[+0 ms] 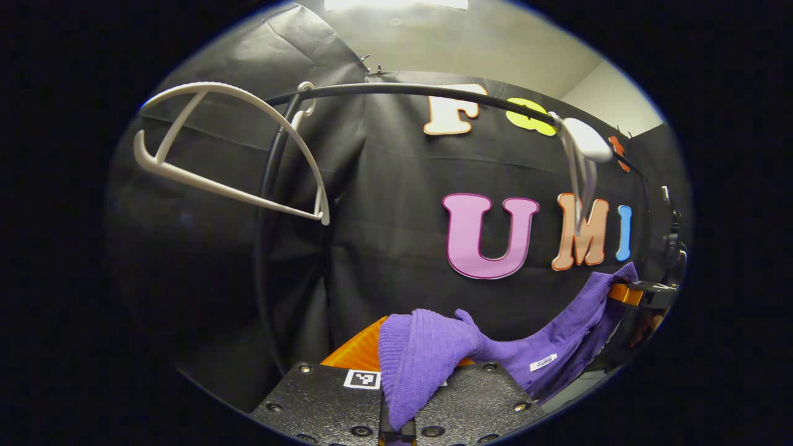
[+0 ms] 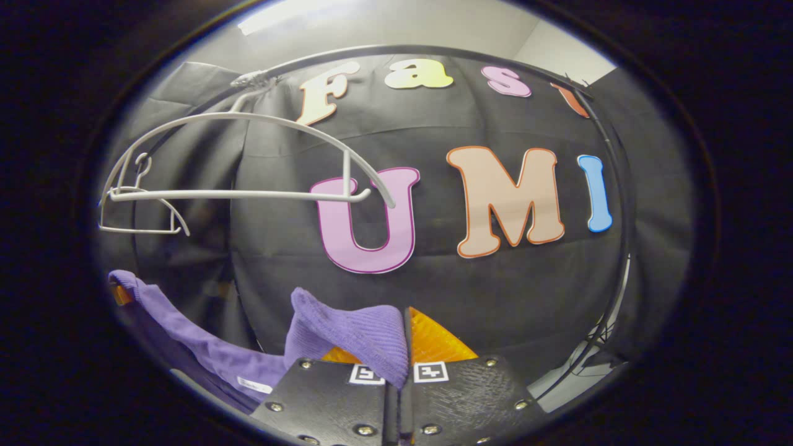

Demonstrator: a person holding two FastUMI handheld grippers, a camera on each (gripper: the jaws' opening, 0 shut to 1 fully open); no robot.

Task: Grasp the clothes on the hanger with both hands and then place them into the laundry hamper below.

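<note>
A purple knit garment hangs slack between my two grippers, off the hangers. In the left gripper view, one end is bunched over my left gripper, which is shut on it. The cloth runs right to my right gripper, far off at the edge. In the right gripper view, the other end of the garment is pinched in my right gripper. From there it sags left toward the left gripper. A bare white hanger hangs on the black rail above.
A second white hanger hangs edge-on farther right on the rail. In the right gripper view, two bare hangers hang at upper left, and the rail's black upright curves down on the right. The black cloth wall stands close behind.
</note>
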